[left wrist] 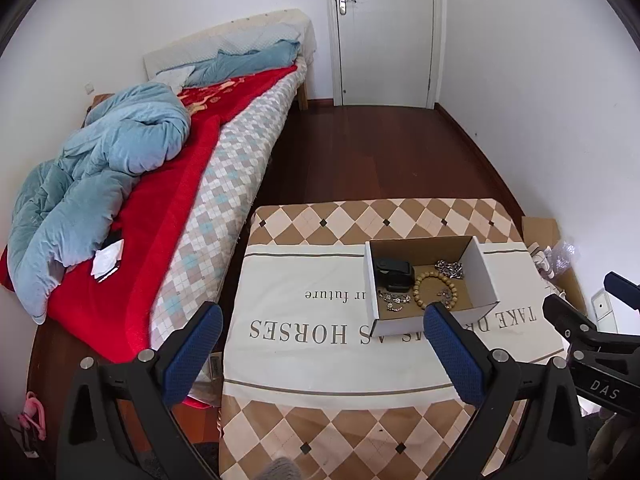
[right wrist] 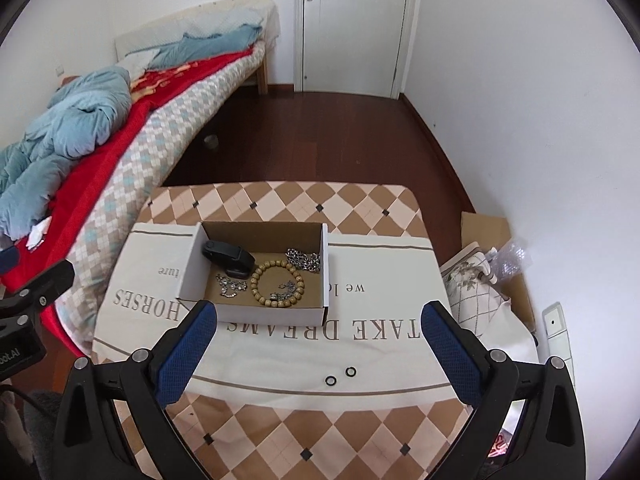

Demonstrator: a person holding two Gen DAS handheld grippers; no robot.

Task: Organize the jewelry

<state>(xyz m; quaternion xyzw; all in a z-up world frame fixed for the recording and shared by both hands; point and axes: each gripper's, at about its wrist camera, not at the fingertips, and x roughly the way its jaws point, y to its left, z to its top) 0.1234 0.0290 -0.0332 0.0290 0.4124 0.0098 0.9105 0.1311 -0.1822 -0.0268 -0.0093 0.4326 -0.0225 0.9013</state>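
One bed [right wrist: 132, 120] along the left wall, carrying a red blanket and a crumpled blue duvet [left wrist: 100, 168].

One worktop [right wrist: 280, 432] covered by a checked cloth with a printed cream panel.

One open cardboard box [right wrist: 264, 308], white outside, standing on the cream panel toward the far side of the worktop.

Two hand-held grippers. Left hand-held gripper [left wrist: 322, 344]: blue pads spread wide apart, nothing between them; hovers over the near left part of the worktop, its right finger overlapping the box's near corner in the left wrist view. Right hand-held gripper [right wrist: 318, 342]: likewise wide open and empty, hovering above the near edge of the cream panel.

Box contents, counted: one black band-like item [right wrist: 228, 261] at back left; one wooden bead bracelet [right wrist: 279, 285] in the middle; one silver chain [right wrist: 304, 261] at back right; one small silver piece [right wrist: 230, 286] at front left.

Two small black rings [right wrist: 340, 376] lying side by side on the cloth, outside the box, near the front, between the right gripper's fingers in its view.
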